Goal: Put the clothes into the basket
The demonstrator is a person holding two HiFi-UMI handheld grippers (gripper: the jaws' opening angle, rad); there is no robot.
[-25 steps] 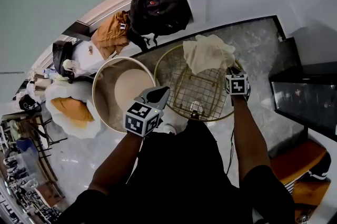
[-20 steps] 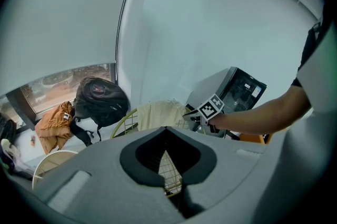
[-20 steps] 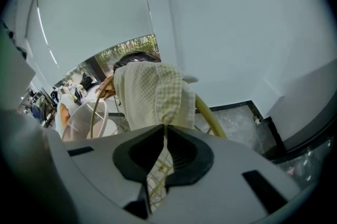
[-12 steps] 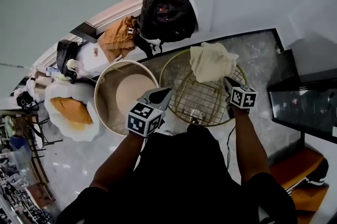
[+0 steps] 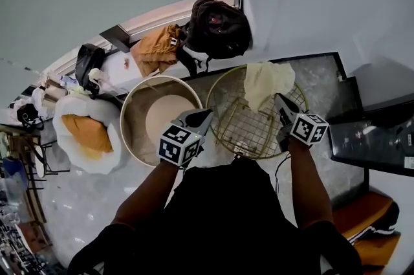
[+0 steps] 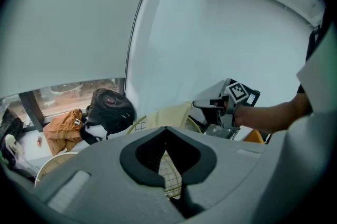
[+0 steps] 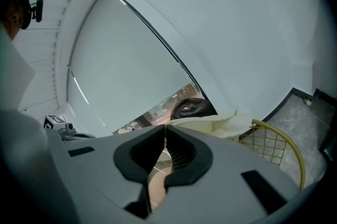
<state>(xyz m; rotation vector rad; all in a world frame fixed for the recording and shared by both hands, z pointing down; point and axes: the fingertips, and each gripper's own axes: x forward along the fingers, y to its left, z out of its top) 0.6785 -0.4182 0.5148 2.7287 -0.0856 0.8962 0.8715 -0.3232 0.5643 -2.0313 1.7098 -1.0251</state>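
Soft pale cream cloth (image 5: 266,79); round wire basket (image 5: 249,125) in gold-yellow, a square grid pattern. Round tan tub (image 5: 134,131) with a white rim. Black backpack (image 5: 218,28); rust-orange garment (image 5: 157,50). Grey marbled stone floor (image 5: 317,76). Grey left claw (image 5: 200,114) and right claw (image 5: 280,100), each with a black-and-white square-marker cube.

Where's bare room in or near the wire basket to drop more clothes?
Free: the wire basket, the near half of its mesh, on this side of the cream cloth draped over its far rim; the round tub to its left, showing only its pale bottom; the marble floor right of the basket. Crowded: behind the basket, a black backpack and orange garment.
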